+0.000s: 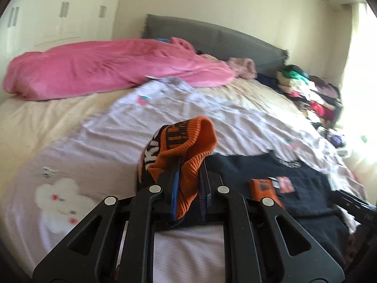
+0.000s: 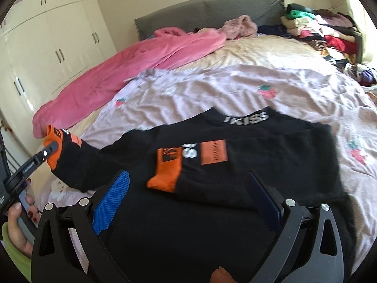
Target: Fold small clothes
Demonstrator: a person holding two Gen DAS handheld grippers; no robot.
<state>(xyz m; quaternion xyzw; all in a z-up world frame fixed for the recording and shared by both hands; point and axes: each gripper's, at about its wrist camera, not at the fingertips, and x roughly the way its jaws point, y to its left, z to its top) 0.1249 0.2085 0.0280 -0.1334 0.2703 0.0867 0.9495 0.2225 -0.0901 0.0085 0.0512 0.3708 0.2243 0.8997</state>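
Observation:
A black sweater [image 2: 235, 188] with orange cuffs and a "KISS" collar lies face up on the lilac sheet. My left gripper [image 1: 190, 165] is shut on the orange cuff [image 1: 188, 141] of one sleeve, lifted off the bed; in the right wrist view that cuff [image 2: 53, 139] and the left gripper [image 2: 50, 149] hang at the far left. The other orange cuff [image 2: 165, 172] lies folded onto the sweater's chest. My right gripper [image 2: 187, 174] stands open over the sweater's lower body, with nothing between its blue pads [image 2: 110, 202].
A pink blanket [image 1: 106, 70] lies along the bed's far left side, below a grey headboard [image 1: 212, 35]. A pile of mixed clothes [image 2: 318, 30] fills the far right corner. White wardrobe doors [image 2: 47, 35] stand at left. A hand [image 2: 16, 224] holds the left gripper.

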